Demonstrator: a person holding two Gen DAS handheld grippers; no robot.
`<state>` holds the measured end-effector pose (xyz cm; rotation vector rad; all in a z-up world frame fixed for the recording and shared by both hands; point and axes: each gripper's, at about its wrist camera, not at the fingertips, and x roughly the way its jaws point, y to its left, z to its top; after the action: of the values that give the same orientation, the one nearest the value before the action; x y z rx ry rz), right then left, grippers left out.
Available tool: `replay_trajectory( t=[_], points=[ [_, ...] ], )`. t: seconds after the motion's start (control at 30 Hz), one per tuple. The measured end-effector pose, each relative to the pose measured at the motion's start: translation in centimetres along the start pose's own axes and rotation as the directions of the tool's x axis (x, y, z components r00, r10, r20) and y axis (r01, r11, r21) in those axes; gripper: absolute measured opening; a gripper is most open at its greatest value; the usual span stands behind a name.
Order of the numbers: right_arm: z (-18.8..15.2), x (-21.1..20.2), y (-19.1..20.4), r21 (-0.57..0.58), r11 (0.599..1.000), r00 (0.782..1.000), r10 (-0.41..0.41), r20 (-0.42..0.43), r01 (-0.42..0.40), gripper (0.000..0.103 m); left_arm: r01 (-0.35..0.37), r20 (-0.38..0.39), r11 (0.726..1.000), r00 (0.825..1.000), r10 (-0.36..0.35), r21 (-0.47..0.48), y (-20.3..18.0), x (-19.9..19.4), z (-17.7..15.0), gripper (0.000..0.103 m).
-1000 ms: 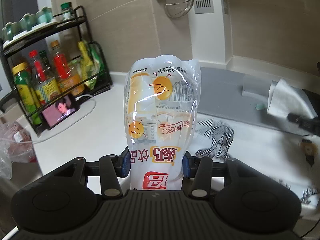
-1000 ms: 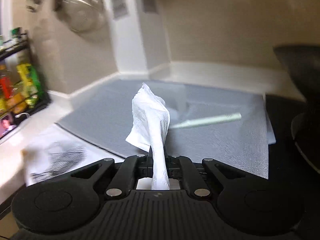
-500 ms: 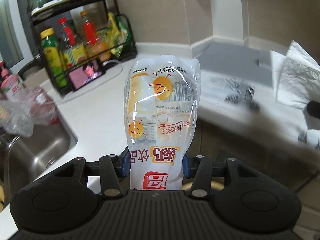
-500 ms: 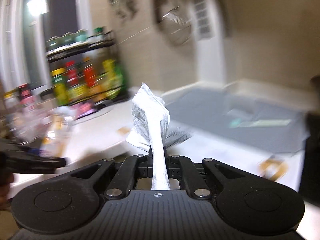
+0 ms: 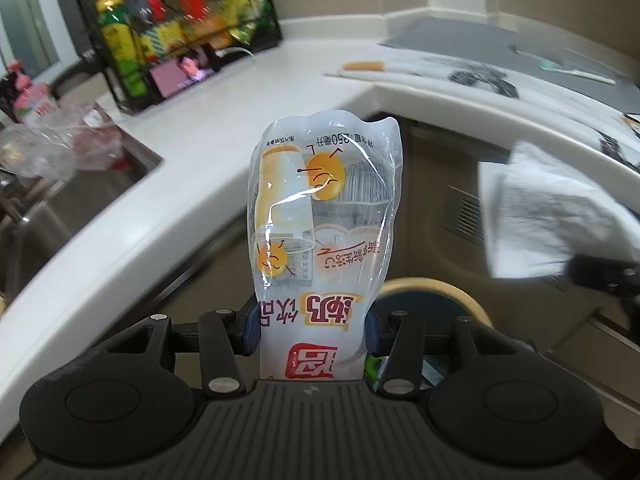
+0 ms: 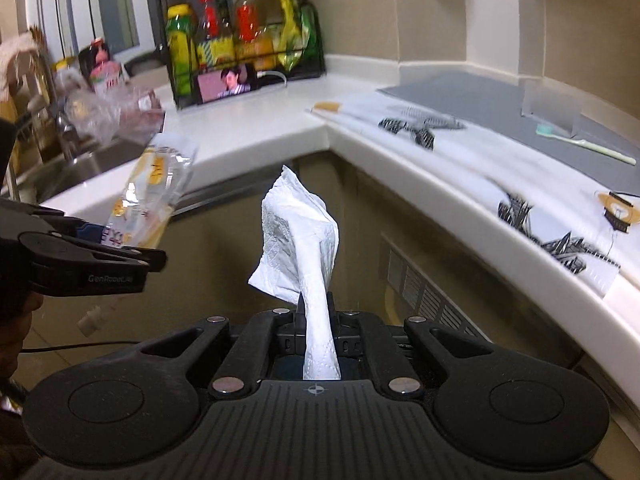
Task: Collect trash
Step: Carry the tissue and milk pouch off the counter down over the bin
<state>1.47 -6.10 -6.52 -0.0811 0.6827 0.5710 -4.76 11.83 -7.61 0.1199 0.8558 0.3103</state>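
The left gripper [image 5: 312,326] has its jaws half spread, clamping an empty milk pouch [image 5: 324,216] that stands lengthwise along the fingers. Directly below and just past it sits the bin [image 5: 444,286], its rim partly hidden. The right gripper [image 6: 318,320], nearly closed, pinches a white tissue [image 6: 300,240] off to the right.

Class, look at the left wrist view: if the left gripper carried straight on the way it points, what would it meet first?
Probably the round bin with the pale rim, directly below and beyond the left gripper, which holds the milk pouch. Depth is unclear, so the cabinet front behind it could come first.
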Motion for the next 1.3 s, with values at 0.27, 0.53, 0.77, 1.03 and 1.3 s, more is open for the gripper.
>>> replay_trajectory(
  t=[0.27,0.53,0.77,1.03,1.3],
  points=[
    [-0.4,0.0,0.5,-0.019,1.000,1.000,-0.006,-0.016,0.006,0.004,0.008,0.006,1.000,1.000,-0.008,0.017,-0.4,-0.1,0.0,0.053],
    [-0.4,0.3,0.8,-0.027,1.000,1.000,0.000,-0.032,-0.001,0.004,0.008,0.004,1.000,1.000,-0.008,0.015,-0.4,0.0,0.0,0.054],
    [-0.4,0.6,0.8,-0.022,1.000,0.999,0.001,-0.044,-0.002,0.004,0.012,-0.001,1.000,1.000,-0.012,0.012,-0.4,0.1,-0.1,0.054],
    [-0.4,0.7,1.0,-0.024,1.000,0.999,0.004,-0.051,-0.005,0.004,0.011,-0.008,1.000,1.000,-0.011,0.006,-0.5,0.3,-0.2,0.054],
    [-0.5,0.8,0.9,-0.020,1.000,0.999,0.005,-0.054,-0.006,0.004,0.011,-0.009,1.000,1.000,-0.011,0.008,-0.5,0.3,-0.2,0.054]
  ],
)
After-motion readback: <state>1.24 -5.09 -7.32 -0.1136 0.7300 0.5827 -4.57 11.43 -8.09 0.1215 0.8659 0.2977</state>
